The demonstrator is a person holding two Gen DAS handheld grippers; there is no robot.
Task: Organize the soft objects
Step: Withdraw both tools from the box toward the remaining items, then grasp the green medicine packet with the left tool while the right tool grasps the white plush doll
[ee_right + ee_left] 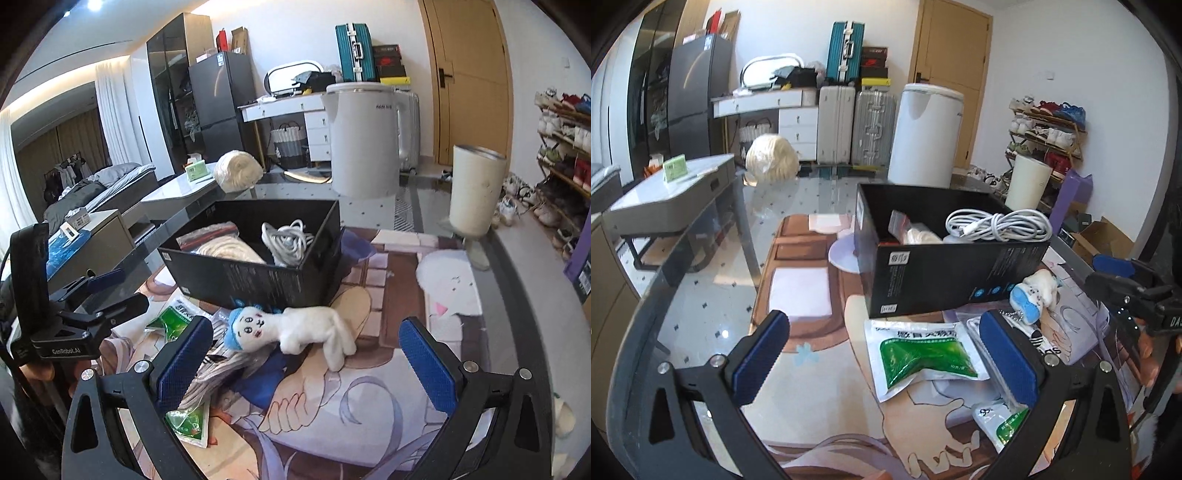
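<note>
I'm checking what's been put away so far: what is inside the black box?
Inside the black box lie a coiled white cable, a cream bundle of soft material and a clear packet with a reddish edge. Its walls and these items hide anything beneath them.

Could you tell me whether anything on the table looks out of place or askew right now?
Yes: the white plush toy lies on its side outside the black box, against its front wall. Green sachets lie scattered on the mat beside it, while the white cable is already inside the box.
</note>
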